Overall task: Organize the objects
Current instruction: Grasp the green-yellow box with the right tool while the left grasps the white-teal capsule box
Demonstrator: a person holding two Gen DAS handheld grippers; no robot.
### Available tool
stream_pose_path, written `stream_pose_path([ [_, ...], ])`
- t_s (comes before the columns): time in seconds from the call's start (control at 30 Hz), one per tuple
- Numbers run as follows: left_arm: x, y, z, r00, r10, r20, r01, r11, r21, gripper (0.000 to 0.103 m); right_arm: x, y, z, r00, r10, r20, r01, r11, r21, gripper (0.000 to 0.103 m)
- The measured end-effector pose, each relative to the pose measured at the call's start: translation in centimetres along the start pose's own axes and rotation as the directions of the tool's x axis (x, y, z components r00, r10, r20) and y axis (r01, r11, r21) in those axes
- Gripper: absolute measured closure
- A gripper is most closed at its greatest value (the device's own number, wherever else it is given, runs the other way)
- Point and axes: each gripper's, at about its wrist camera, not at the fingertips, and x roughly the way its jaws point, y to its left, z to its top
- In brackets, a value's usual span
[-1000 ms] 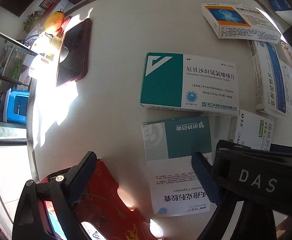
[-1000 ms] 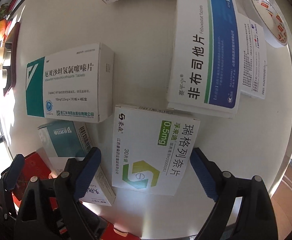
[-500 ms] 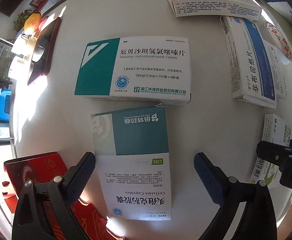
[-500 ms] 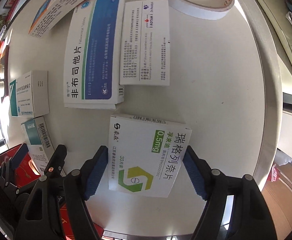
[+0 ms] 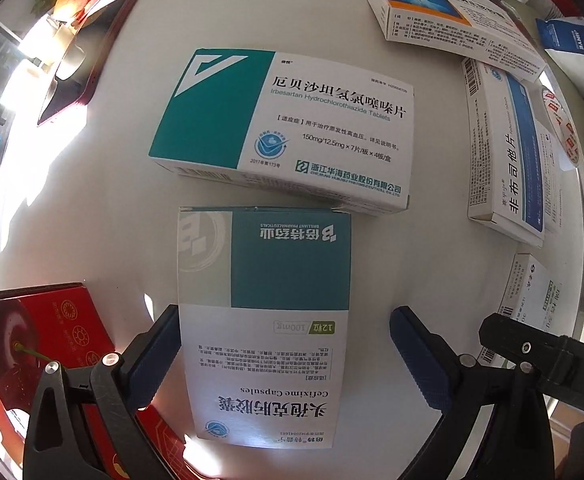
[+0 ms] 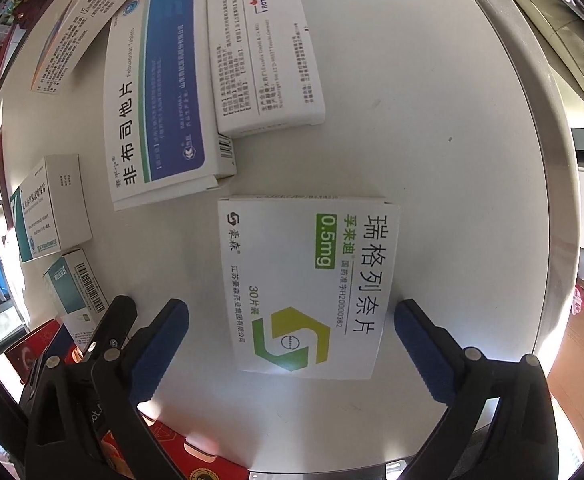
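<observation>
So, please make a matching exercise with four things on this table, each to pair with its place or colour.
Things:
1. Cefixime box
2. 0.5mg box
3. Irbesartan box
4. phone

Places or colours:
A. red case, in the sun near the table's edge
B. between the open left fingers
C. green and yellow logo, between the open right fingers
D. white triangle on teal, just beyond the Cefixime box in the left wrist view

Pairs: 1-B, 2-C, 3-D, 4-A

Boxes crowd the left; bare table right

Right of the green-logo box [image 6: 308, 288], bare table [image 6: 452, 160] reaches its rim; the blue-striped box [image 6: 159, 92] blocks far-left.
</observation>
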Motion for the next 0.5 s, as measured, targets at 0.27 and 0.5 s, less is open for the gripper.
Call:
stream_pose_path([
  [0.27, -0.4, -1.8, 0.1, 0.999, -0.016, 0.038, 0.013, 0.996, 0.086, 0.026, -1.8, 0.0, 0.1, 1.0, -0.005, 0.002, 0.005, 0.999, -0.037, 0.032],
  [0.5, -4.7, -0.3, -1.0, 0.981, -0.143, 0.132, 0.141, 0.99, 0.025, 0.026, -5.0, -2.9, -1.7, 0.985, 0.174, 0.007, -0.174, 0.984, -0.042, 0.032],
])
